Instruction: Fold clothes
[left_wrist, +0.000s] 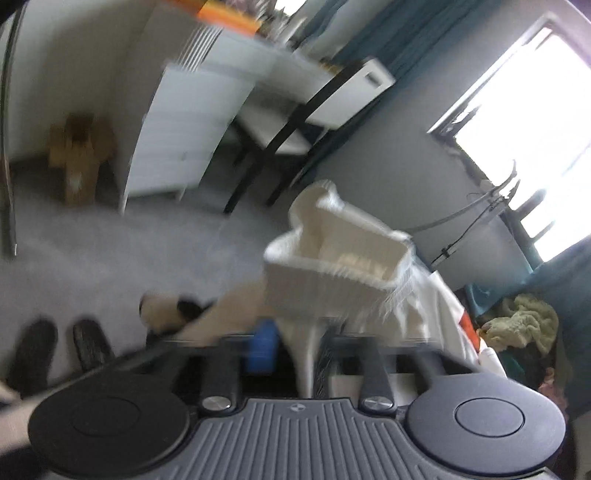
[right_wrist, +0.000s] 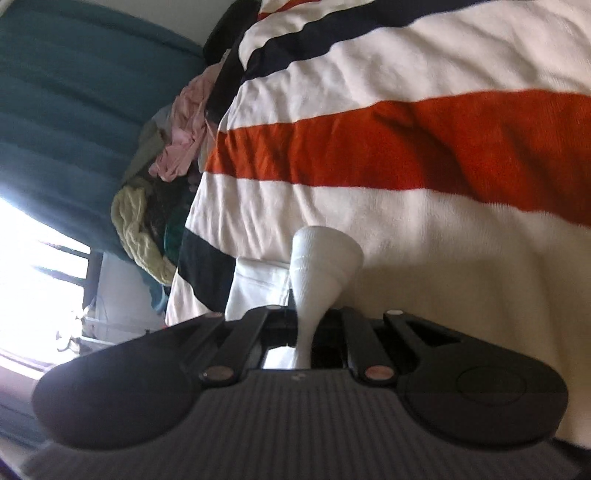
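In the blurred left wrist view, my left gripper (left_wrist: 314, 339) is shut on a white ribbed sock (left_wrist: 332, 258); its open cuff stands up above the jaws, over the floor beside the bed. In the right wrist view, my right gripper (right_wrist: 308, 332) is shut on a white sock (right_wrist: 323, 262) whose end flares out past the jaws, just above the striped blanket (right_wrist: 406, 155). I cannot tell whether both grippers hold the same sock.
A pile of clothes (right_wrist: 147, 206) lies at the bed's far end by the teal curtain (right_wrist: 74, 81); it also shows in the left wrist view (left_wrist: 524, 325). A white dresser (left_wrist: 184, 133), a chair (left_wrist: 295, 122), a cardboard box (left_wrist: 79, 155) and slippers (left_wrist: 59, 343) stand on the grey floor.
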